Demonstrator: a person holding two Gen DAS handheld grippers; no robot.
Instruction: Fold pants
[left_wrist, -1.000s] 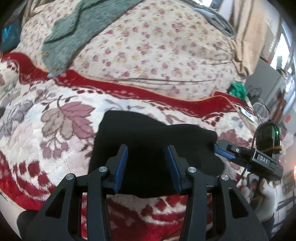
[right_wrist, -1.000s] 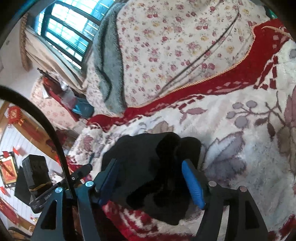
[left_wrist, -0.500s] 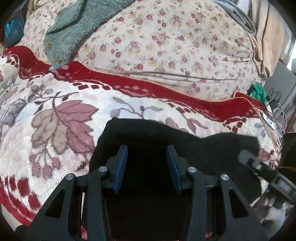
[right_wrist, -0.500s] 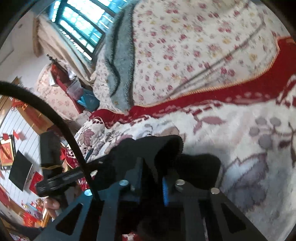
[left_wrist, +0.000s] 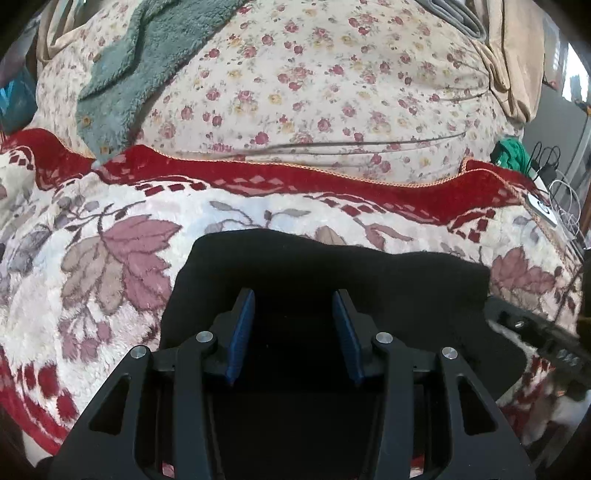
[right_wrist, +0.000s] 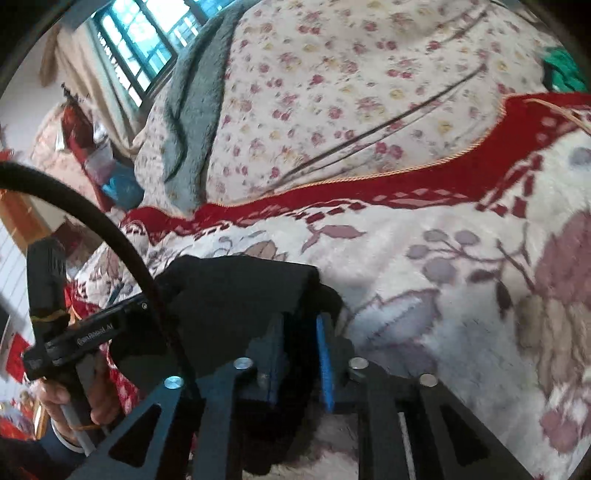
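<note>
Pants (left_wrist: 332, 273), black and bunched, lie low in both frames on the leaf-patterned blanket (left_wrist: 110, 266); the left gripper (left_wrist: 293, 332) hovers over them, fingers spread, nothing pinched. The right gripper (right_wrist: 301, 354) is opening slightly, its blue pads (right_wrist: 325, 365) still pinching a fold of the pants.

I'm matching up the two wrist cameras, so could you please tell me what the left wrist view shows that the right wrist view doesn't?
Left wrist only: the left hand-held gripper, parted over the black pants, and white cables. Right wrist only: a window, the right hand-held gripper pinching pants fabric, and a hand. Both: pants, leaf-patterned blanket, floral quilt.
</note>
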